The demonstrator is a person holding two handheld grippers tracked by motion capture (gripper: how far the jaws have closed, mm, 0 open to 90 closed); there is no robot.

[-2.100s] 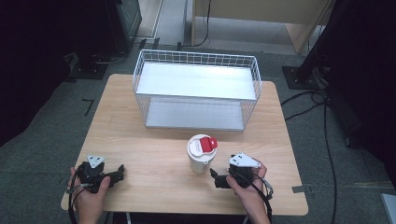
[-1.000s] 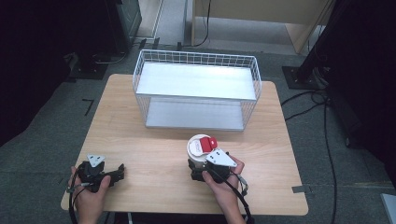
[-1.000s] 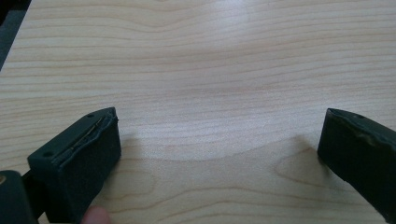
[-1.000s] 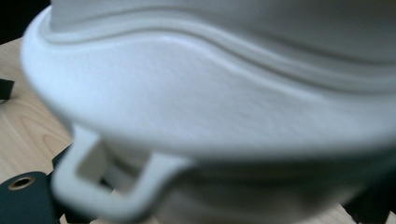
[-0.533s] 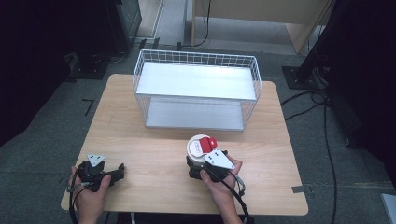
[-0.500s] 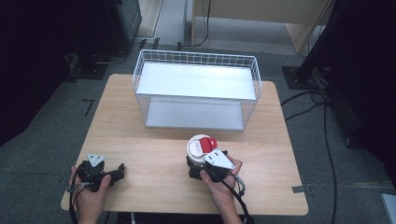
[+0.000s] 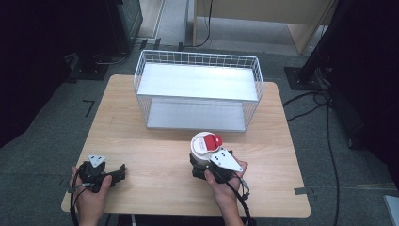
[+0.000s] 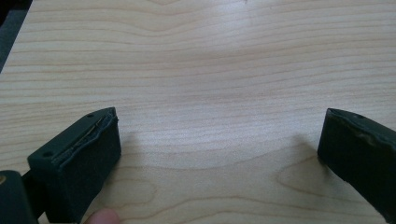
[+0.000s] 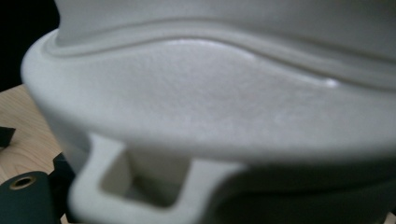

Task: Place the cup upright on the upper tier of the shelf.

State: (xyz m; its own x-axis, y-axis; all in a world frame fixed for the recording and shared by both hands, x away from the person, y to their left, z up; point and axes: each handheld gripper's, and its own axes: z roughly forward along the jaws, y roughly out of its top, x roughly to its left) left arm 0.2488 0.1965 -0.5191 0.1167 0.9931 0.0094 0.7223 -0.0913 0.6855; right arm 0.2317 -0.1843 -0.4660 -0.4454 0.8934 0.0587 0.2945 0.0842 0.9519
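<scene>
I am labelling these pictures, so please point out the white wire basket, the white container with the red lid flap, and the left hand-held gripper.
White wire basket (image 7: 256,84): high view, right rim.
White container with red lid flap (image 7: 203,144): high view, lid top.
Left hand-held gripper (image 7: 121,171): high view, between its fingertips.

White plastic lidded container with red flip cap (image 7: 205,145): lower body hidden behind right gripper (image 7: 203,170) in high view; blurred, cropped at every edge in right gripper view, jaw stance indeterminable. Left gripper (image 8: 219,154): jaws cut off by bottom frame edge.
</scene>
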